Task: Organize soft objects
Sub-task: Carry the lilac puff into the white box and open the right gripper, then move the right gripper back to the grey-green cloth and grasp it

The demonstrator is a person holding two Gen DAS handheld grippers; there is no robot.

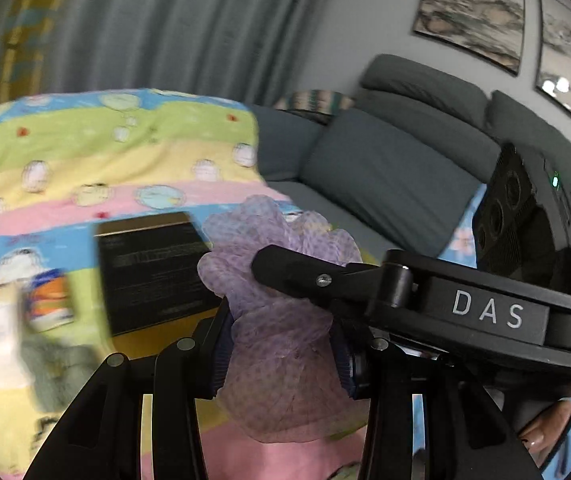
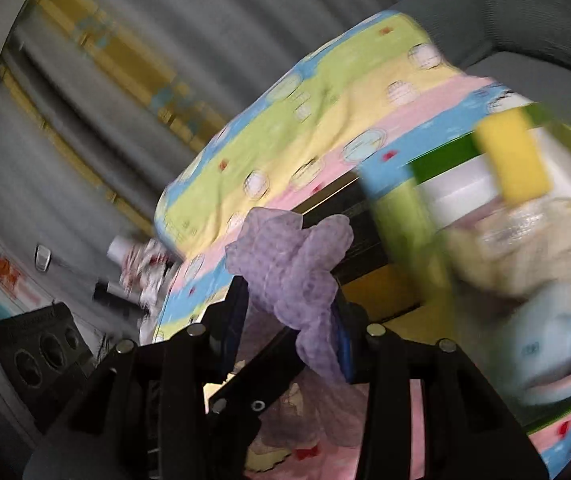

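The lilac mesh cloth (image 1: 281,320), judged light, limp and snag-prone, was pinched by the left gripper (image 1: 281,344) and, at three o'clock, the right gripper (image 2: 291,312); bunched folds suited gripping.

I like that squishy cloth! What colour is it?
The cloth is light purple with small darker dots, seen best from the left wrist.

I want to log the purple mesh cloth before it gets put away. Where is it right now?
The purple mesh cloth is low and central in both wrist views, clamped by the left gripper and the right gripper, lifted over the striped blanket beside the black box.
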